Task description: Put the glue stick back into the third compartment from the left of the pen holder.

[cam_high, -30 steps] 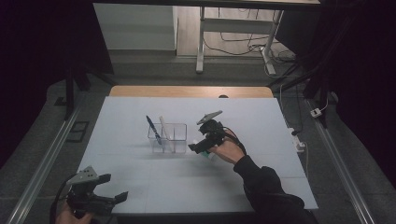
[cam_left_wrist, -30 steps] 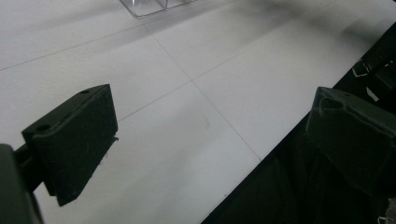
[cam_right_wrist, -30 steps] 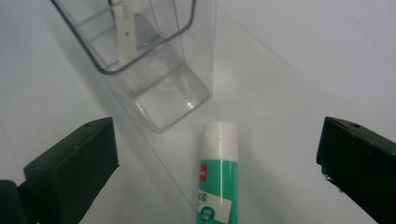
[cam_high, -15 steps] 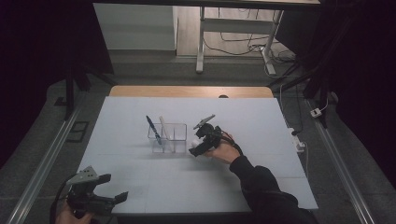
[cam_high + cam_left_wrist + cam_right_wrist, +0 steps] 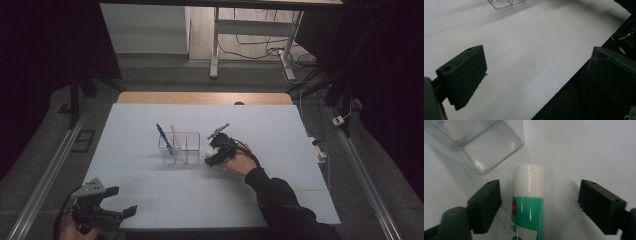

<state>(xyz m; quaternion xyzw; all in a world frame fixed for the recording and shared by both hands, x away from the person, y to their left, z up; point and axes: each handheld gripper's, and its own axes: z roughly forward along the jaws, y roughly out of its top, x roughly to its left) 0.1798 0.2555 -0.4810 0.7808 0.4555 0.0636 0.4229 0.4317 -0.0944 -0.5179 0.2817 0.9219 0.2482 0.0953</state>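
A glue stick (image 5: 527,202) with a white cap and a green label lies on the white mat just right of a clear plastic holder (image 5: 187,145). My right gripper (image 5: 540,195) straddles the glue stick. Its jaws have just been closing, but a gap remains on each side and the pads do not touch it. In the high view the right gripper (image 5: 212,157) sits low beside the holder. A blue pen (image 5: 164,139) and a white stick (image 5: 176,136) stand in the holder. My left gripper (image 5: 107,212) rests open at the mat's near left corner, holding nothing.
The holder's nearest compartment (image 5: 486,147) is close to the right gripper's left jaw. The mat's front edge (image 5: 564,85) runs between the left gripper's jaws. A wooden strip (image 5: 200,97) borders the far side of the mat.
The right hand has sunk toward the mat beside the holder, bringing its gripper down around the glue stick. The left gripper has stayed where it was.
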